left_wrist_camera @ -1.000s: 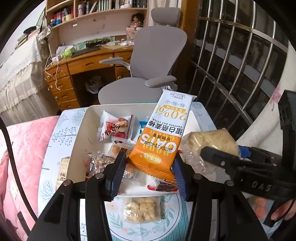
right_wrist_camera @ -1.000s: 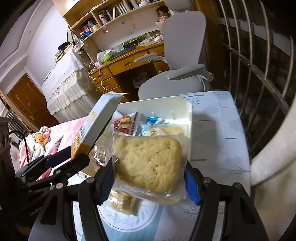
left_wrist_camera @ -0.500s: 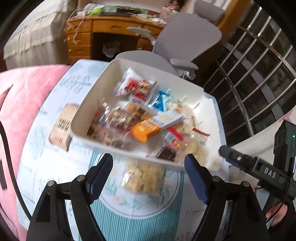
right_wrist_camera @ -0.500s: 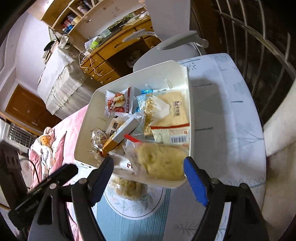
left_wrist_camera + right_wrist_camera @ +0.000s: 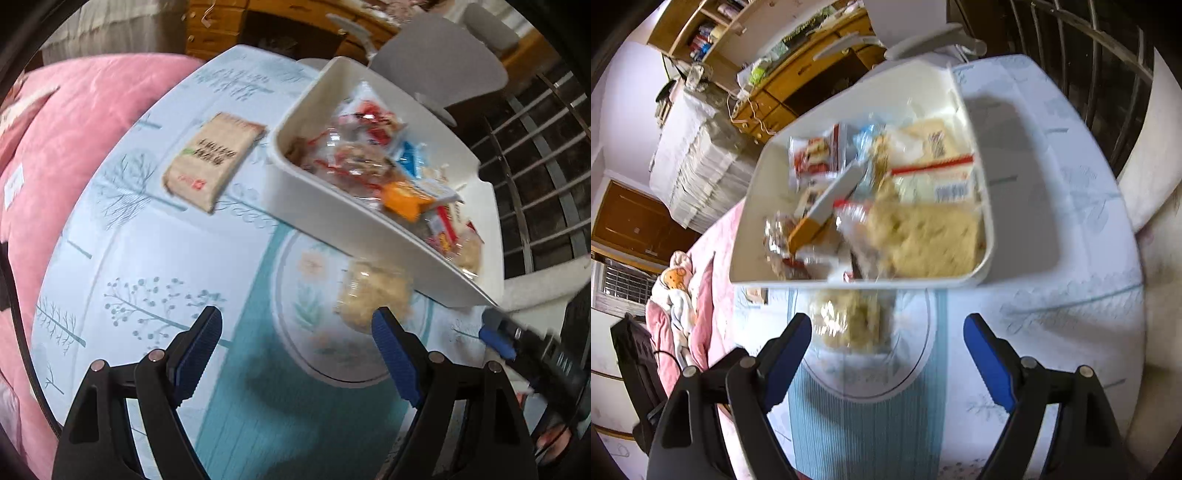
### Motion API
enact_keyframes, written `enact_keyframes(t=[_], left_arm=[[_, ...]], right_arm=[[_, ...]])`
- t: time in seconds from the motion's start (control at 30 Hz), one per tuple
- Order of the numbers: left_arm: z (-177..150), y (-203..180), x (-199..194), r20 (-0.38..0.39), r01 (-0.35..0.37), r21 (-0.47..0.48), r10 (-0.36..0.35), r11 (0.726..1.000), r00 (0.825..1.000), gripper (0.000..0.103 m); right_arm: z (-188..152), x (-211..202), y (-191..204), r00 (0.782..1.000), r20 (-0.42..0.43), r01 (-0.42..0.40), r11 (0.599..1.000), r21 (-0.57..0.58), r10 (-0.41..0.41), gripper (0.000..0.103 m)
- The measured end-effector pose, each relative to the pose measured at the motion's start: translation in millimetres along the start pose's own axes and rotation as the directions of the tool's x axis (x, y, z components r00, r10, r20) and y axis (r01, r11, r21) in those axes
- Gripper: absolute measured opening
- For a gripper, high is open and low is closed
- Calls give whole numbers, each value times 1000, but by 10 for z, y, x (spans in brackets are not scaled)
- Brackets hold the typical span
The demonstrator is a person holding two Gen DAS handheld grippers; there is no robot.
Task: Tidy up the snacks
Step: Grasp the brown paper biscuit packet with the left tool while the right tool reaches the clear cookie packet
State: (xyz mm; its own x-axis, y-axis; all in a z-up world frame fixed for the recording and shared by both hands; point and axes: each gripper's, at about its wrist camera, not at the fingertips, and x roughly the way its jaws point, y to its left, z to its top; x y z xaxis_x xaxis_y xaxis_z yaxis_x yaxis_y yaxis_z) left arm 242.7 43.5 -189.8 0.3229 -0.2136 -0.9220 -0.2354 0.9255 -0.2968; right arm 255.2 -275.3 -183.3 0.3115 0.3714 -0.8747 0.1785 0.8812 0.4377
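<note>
A white bin (image 5: 317, 206) on the table holds several wrapped snacks, among them an orange oat bar (image 5: 404, 201) and a pale cake in clear wrap (image 5: 923, 240). In front of the bin a clear packet of crumbly biscuits (image 5: 373, 295) lies on the cloth's round print, also in the right wrist view as the clear packet (image 5: 849, 321). A beige packet (image 5: 212, 158) lies to the left of the bin. My left gripper (image 5: 295, 325) hovers over the table with its jaws opening and nothing between them. My right gripper (image 5: 886, 328) is likewise opening and empty, just short of the clear packet.
The table carries a pale blue tree-patterned cloth (image 5: 147, 277). Pink bedding (image 5: 55, 147) lies along its left side. A grey office chair (image 5: 439, 70) and a wooden desk (image 5: 798, 74) stand behind the bin. Metal window bars (image 5: 535, 155) run along the right.
Both grippers let go: the oat bar and the wrapped cake now lie in the bin. Both sets of jaws have widened, and both grippers have sunk toward the table in front of the bin.
</note>
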Motion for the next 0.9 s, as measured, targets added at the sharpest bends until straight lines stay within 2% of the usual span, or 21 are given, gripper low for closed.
enact_keyframes(t=[0.13,0.37,0.6,0.73,0.9], left_arm=[[133,265,76,-21,-10,-25,9,1000,1000,82],[460,661,281,-90,-40,21,42,999,995,83],[852,769,468,-109,-30,142,46,989,993,87],[1035,741,580,-116,-1,221,27,975,993,87],[1207,726,738,-121,4,279,31,960,992,87]], right_arm=[[-183,214,218,998,-28,58,997,-45,-59,85],[-407,563,526,982,-38,186,982,-37,-187,87],[-515,855,735,947,50,318,948,25,-319,87],[-547,967,811,916,112,382,923,54,-385,88],[-549,1073,906,885,175,433,901,33,-432,97]])
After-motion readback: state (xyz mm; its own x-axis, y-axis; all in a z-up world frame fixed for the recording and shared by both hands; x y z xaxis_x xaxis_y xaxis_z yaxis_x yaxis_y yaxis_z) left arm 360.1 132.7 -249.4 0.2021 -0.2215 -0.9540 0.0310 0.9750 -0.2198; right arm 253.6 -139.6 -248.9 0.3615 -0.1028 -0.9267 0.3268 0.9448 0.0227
